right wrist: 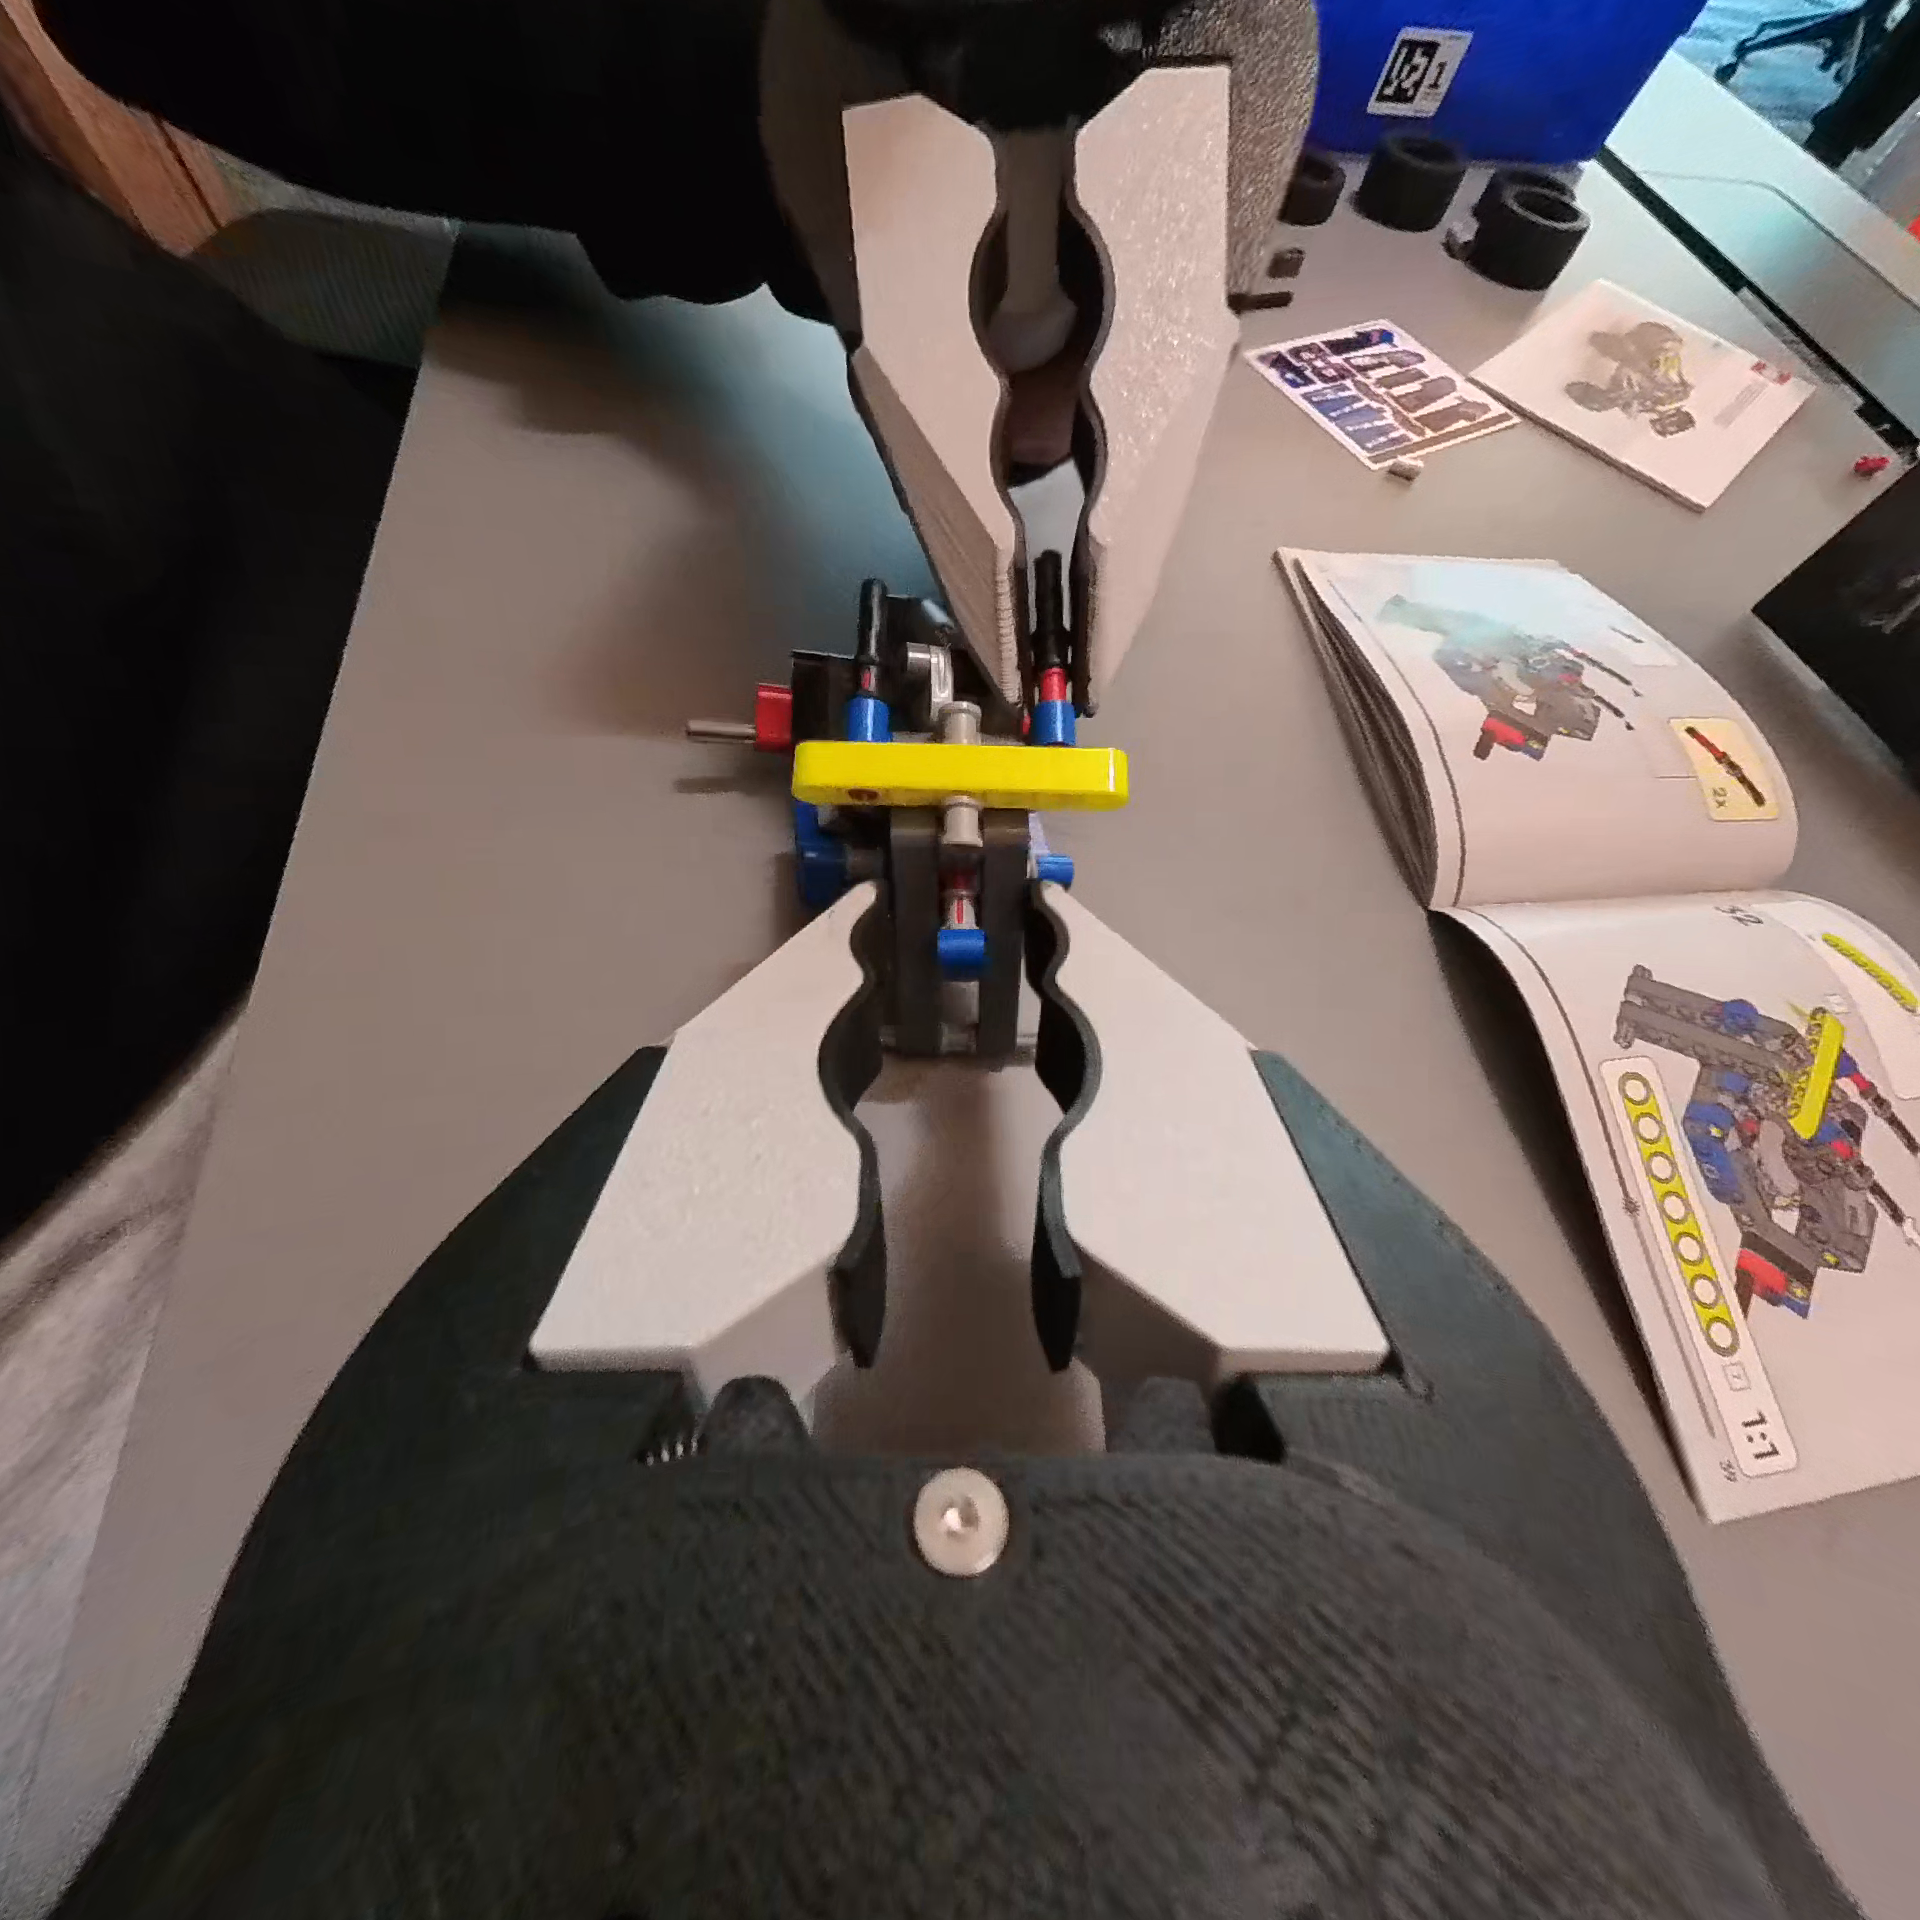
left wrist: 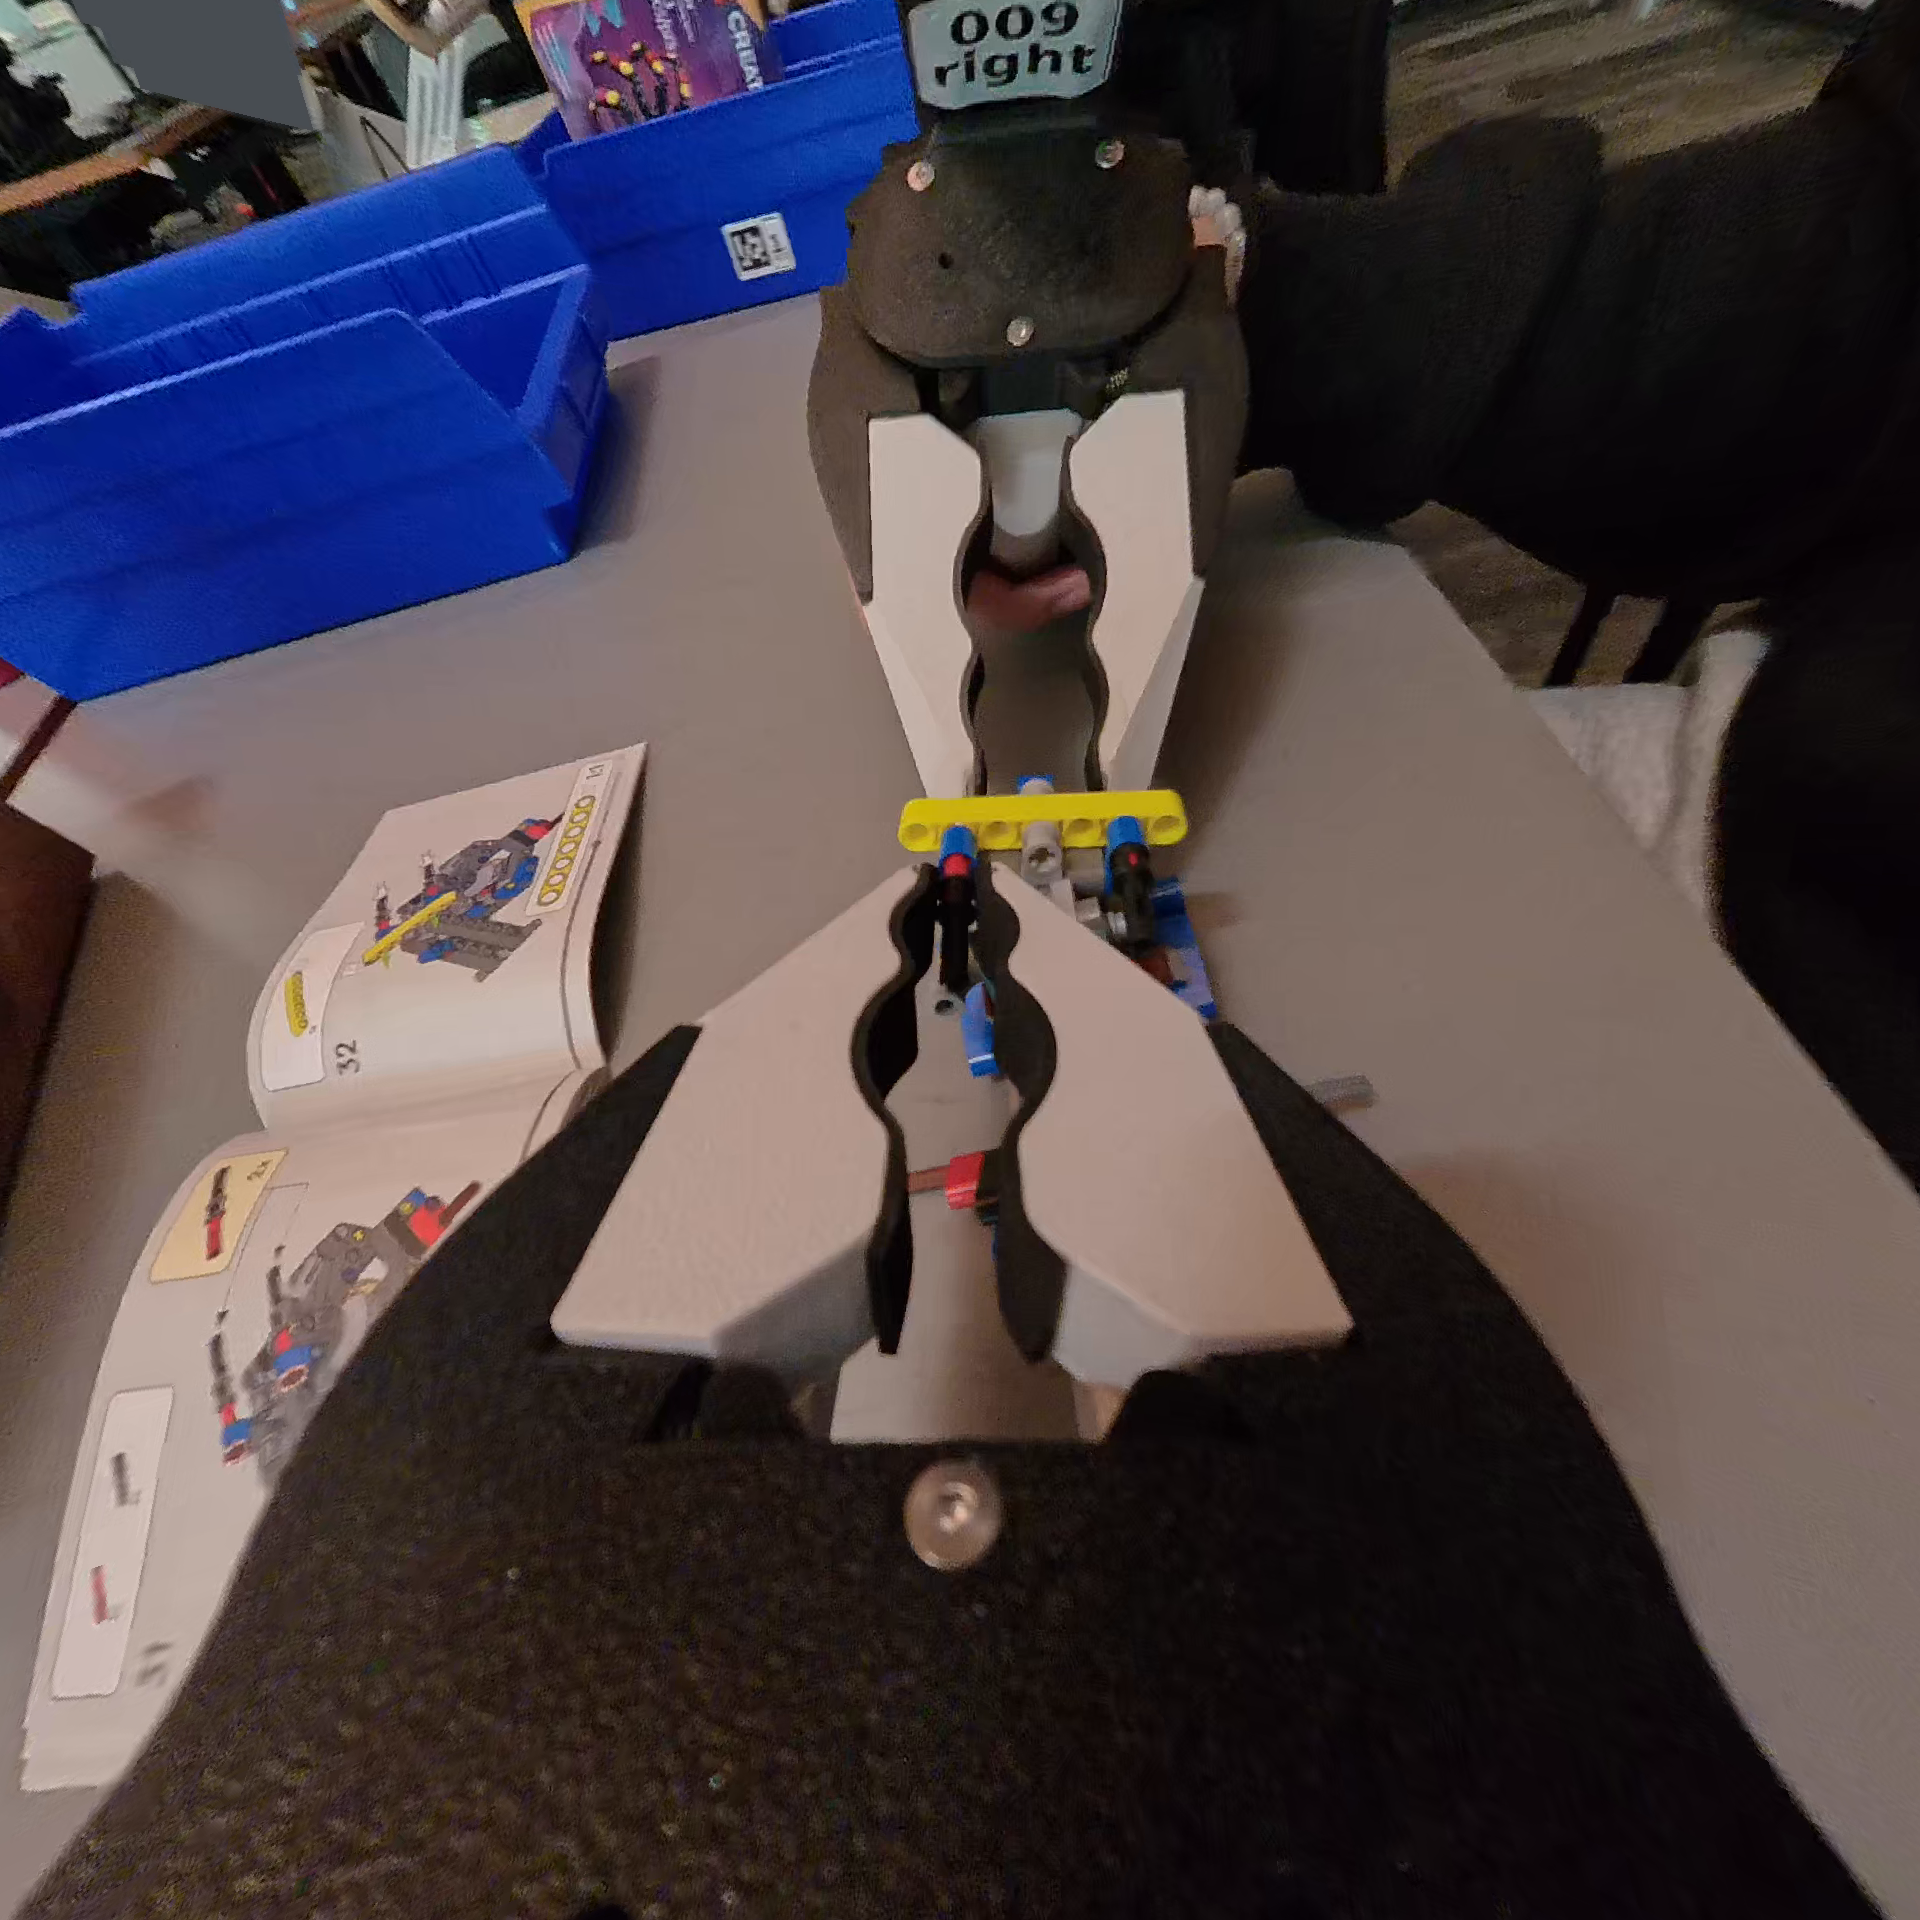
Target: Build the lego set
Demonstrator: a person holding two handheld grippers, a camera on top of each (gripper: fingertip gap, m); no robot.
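Fingers of left gripper (left wrist: 954, 894) nearly closed, pads pinching thin black pin (left wrist: 952, 935) with blue-and-red collar that sticks out of yellow beam (left wrist: 1042, 818). Right gripper (right wrist: 954, 914) partly open, pads pressed against both sides of dark grey frame (right wrist: 951, 935) of toy brick model. Model rests on grey table (right wrist: 540, 935) toward its middle. Open instruction booklet (right wrist: 1558, 727) lies beside model; blue bins (left wrist: 312, 447) along table's far edge.

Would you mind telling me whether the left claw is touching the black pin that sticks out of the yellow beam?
Touching. The right wrist view shows the left claw closed on the black pin above the yellow beam.
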